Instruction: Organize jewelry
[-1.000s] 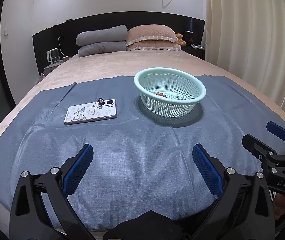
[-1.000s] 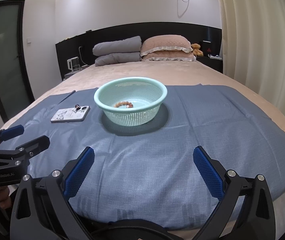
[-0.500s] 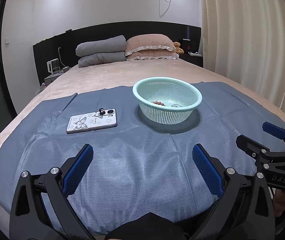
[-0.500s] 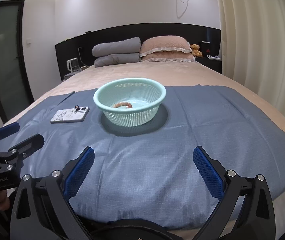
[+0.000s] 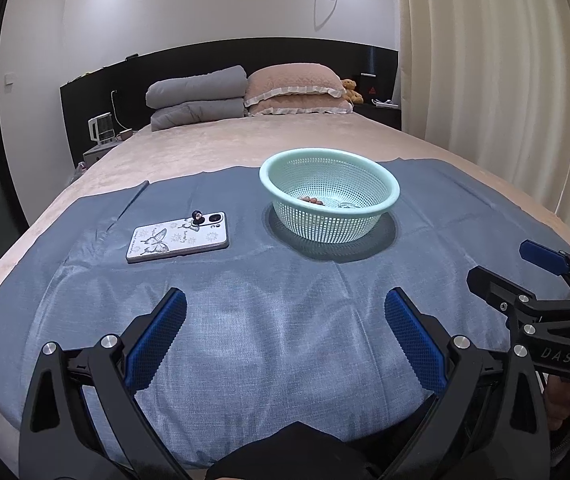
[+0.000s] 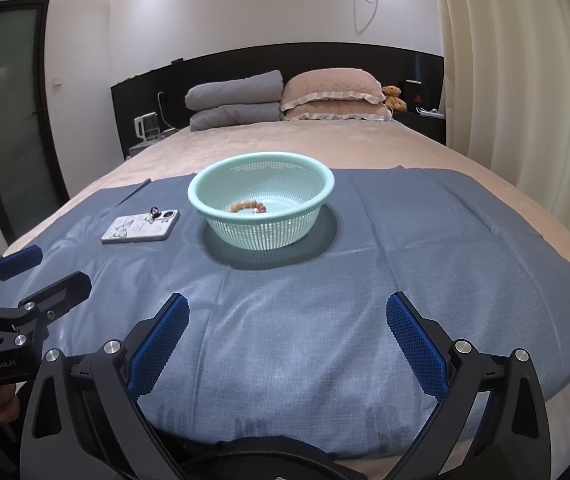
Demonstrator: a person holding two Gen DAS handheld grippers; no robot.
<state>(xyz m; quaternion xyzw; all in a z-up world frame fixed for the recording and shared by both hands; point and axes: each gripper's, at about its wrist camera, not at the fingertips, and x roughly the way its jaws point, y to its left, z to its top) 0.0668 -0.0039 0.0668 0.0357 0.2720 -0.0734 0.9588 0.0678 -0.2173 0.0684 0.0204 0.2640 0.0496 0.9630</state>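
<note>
Your left gripper (image 5: pixel 285 334) hangs over the near edge of the blue-grey cloth (image 5: pixel 285 320), its blue-padded fingers (image 5: pixel 157 336) spread wide with nothing between them. Your right gripper (image 6: pixel 287 336) is level with it, fingers equally far apart and empty. Each camera catches the other gripper at its frame edge, so the two are near each other side by side. Bare cloth runs from both grippers up to the pale green perforated plastic basket (image 6: pixel 213 188), which stands on the cloth's far half. Just left of the basket, apart from it, lies a white butterfly-print phone (image 5: pixel 177 237) with a small dark ring-like item (image 5: pixel 196 217) on its far end. The right view looks down into the basket and shows a brown bead bracelet (image 6: pixel 247 207) on its floor; the left view shows only a few beads, plus a thin pale piece (image 5: pixel 345 205) beside them that you cannot identify. Beyond the cloth's far edge lies beige bedding (image 6: pixel 285 140).
</note>
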